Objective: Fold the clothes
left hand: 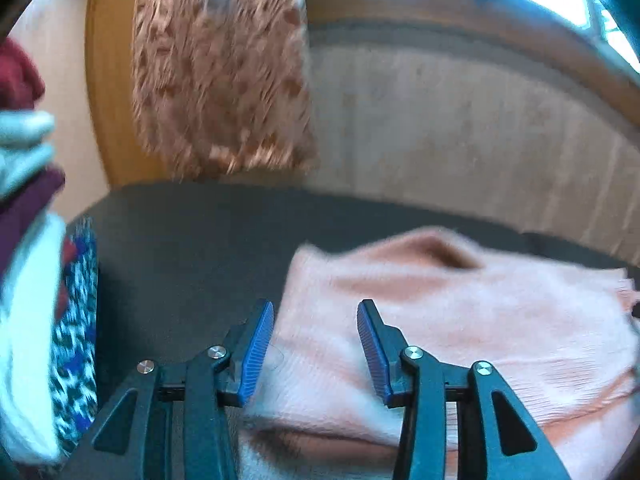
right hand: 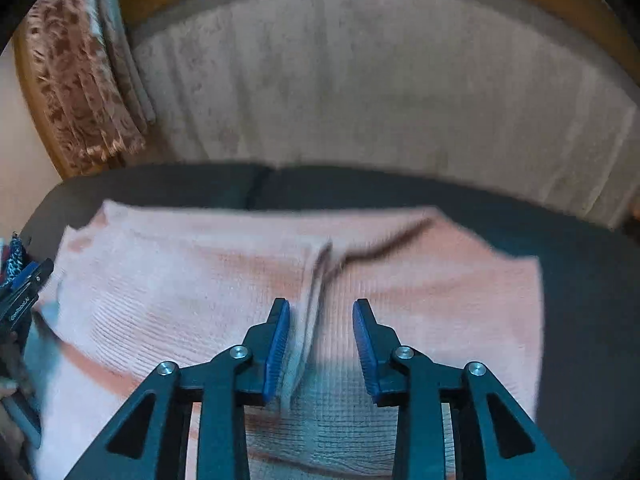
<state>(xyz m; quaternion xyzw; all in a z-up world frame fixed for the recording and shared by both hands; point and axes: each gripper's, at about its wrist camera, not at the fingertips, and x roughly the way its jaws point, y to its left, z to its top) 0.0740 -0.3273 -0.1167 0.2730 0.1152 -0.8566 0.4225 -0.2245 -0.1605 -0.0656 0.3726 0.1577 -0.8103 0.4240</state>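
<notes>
Item: pink knitted garment (right hand: 224, 288) — lying spread over the dark seat surface (right hand: 580, 320), already doubled on itself, with a raised crease (right hand: 320, 276) running down its middle in the right wrist view.

Right gripper (right hand: 321, 350): hovering just above the garment with its jaws parted; the crease is lying beside its left pad, but nothing is being pinched.

Left gripper (left hand: 316, 350): jaws standing apart over the garment's left edge, gripping nothing; cloth is showing between the pads without being pressed.

Surroundings: a stack of other clothes (left hand: 24, 200) is sitting at the left of the seat; a patterned curtain (left hand: 216, 68) is hanging behind.

Step in hand, as a judgement — both tools are pausing between folds, with the fabric released. The next move is probably calling for each gripper to descend onto an edge or the crease, close on the cloth, and carry it across for another fold.
</notes>
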